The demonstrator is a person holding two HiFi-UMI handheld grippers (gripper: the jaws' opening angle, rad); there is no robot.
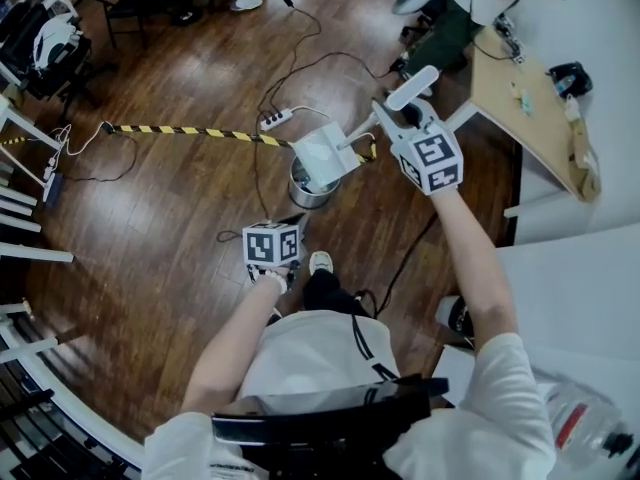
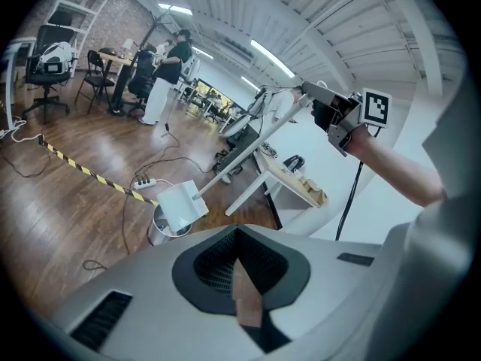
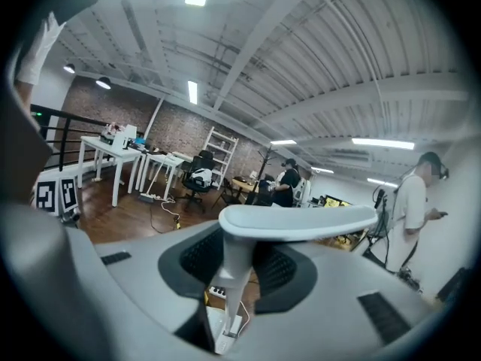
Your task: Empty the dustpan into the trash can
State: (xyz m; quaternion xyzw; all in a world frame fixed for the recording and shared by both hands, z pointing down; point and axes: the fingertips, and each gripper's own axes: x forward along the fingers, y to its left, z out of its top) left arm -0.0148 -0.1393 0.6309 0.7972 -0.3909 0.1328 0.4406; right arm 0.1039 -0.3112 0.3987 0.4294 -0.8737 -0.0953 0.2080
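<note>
Squarely over the trash can hangs the white dustpan, tilted, its pan covering part of the can's open mouth; whether it touches the rim cannot be told. Its long handle slants up and away from the pan to the right gripper, whose jaws are closed on the shaft just under the flat crossbar at the top, as the right gripper view shows plainly. The left gripper sits low and close to the body, well apart from the pan, pointing toward the can; its jaws stand only a narrow slit apart, brown floor showing through, with nothing between them. From that gripper's view the pan and can lie ahead, the right gripper high above them. A yellow-black tape runs across the wood floor to the can, a power strip beside it. A table stands off to the right.
</note>
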